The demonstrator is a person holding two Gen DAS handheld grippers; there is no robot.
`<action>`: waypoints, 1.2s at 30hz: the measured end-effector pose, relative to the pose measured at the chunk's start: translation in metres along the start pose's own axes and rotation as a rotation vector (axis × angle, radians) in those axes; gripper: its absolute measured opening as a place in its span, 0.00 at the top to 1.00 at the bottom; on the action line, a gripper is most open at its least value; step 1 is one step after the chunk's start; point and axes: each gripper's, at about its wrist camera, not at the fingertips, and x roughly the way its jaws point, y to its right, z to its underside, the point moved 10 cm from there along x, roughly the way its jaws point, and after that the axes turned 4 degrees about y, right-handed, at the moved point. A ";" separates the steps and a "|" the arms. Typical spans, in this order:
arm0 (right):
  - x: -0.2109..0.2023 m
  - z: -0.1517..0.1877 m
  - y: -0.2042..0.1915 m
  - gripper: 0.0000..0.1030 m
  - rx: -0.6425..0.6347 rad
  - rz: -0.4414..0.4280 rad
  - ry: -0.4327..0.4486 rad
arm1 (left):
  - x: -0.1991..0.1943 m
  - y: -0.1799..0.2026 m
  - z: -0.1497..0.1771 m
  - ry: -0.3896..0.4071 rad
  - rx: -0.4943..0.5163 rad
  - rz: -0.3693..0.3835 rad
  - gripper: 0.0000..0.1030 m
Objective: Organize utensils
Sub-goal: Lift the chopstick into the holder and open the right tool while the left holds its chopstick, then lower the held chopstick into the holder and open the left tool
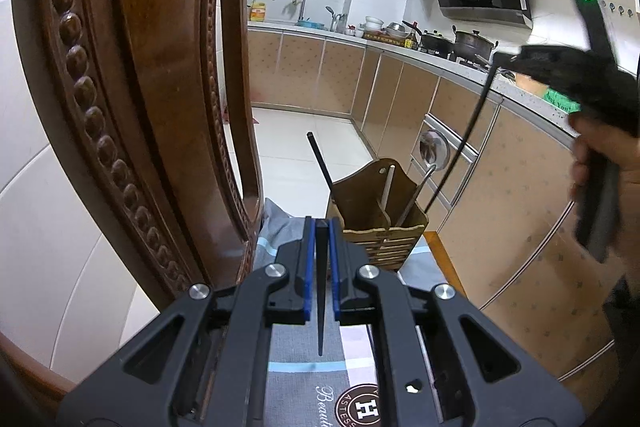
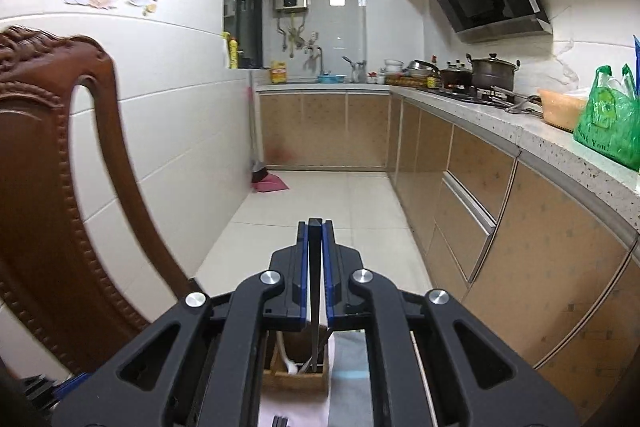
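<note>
A brown wooden utensil holder [image 1: 378,223] stands on a chair's cushion [image 1: 304,379], just ahead of my left gripper [image 1: 321,227]. It holds a black chopstick [image 1: 320,161], a white-handled utensil [image 1: 387,187] and a metal ladle [image 1: 424,167]. My left gripper is shut on a black chopstick [image 1: 321,287] that points back toward the camera. My right gripper [image 2: 315,227] is shut on another black chopstick [image 2: 315,267] that hangs down into the holder [image 2: 296,367]. In the left wrist view the right gripper [image 1: 560,67] is high at the right, its chopstick [image 1: 468,131] slanting down to the holder.
The carved wooden chair back [image 1: 132,87] rises close on the left. Kitchen cabinets [image 1: 520,187] and a countertop [image 2: 500,119] with pots and a green bag [image 2: 608,127] run along the right. Tiled floor [image 2: 320,195] lies ahead, with a broom and pink dustpan [image 2: 268,183].
</note>
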 end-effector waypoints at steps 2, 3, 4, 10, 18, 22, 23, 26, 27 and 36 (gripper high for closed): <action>0.013 0.006 0.001 0.93 -0.005 0.017 -0.005 | 0.000 0.000 0.000 0.000 -0.002 0.002 0.94; 0.020 0.011 0.002 0.93 -0.002 0.023 -0.016 | 0.001 0.000 0.000 -0.001 -0.003 0.002 0.94; 0.027 0.019 0.004 0.93 0.008 0.025 -0.035 | 0.002 -0.001 0.000 -0.001 -0.003 0.003 0.94; 0.062 0.070 0.012 0.93 0.045 0.024 -0.142 | 0.005 -0.001 0.001 -0.006 -0.012 0.008 0.94; 0.023 0.109 0.035 0.26 0.173 -0.032 -0.108 | 0.008 0.001 0.004 -0.016 -0.012 0.007 0.94; -0.046 0.144 0.063 0.11 0.248 -0.056 0.013 | 0.010 0.004 0.006 -0.020 -0.018 0.020 0.94; -0.058 0.157 0.068 0.10 0.261 -0.055 0.024 | 0.010 0.005 0.006 -0.020 -0.018 0.018 0.94; -0.088 0.215 0.088 0.10 0.310 -0.036 0.034 | 0.008 0.006 0.007 -0.012 -0.028 0.008 0.94; -0.093 0.238 0.099 0.10 0.334 0.008 0.014 | 0.006 0.007 0.006 -0.008 -0.031 0.007 0.94; -0.074 0.263 0.115 0.10 0.439 -0.044 -0.096 | 0.006 0.018 -0.047 0.041 -0.104 -0.011 0.94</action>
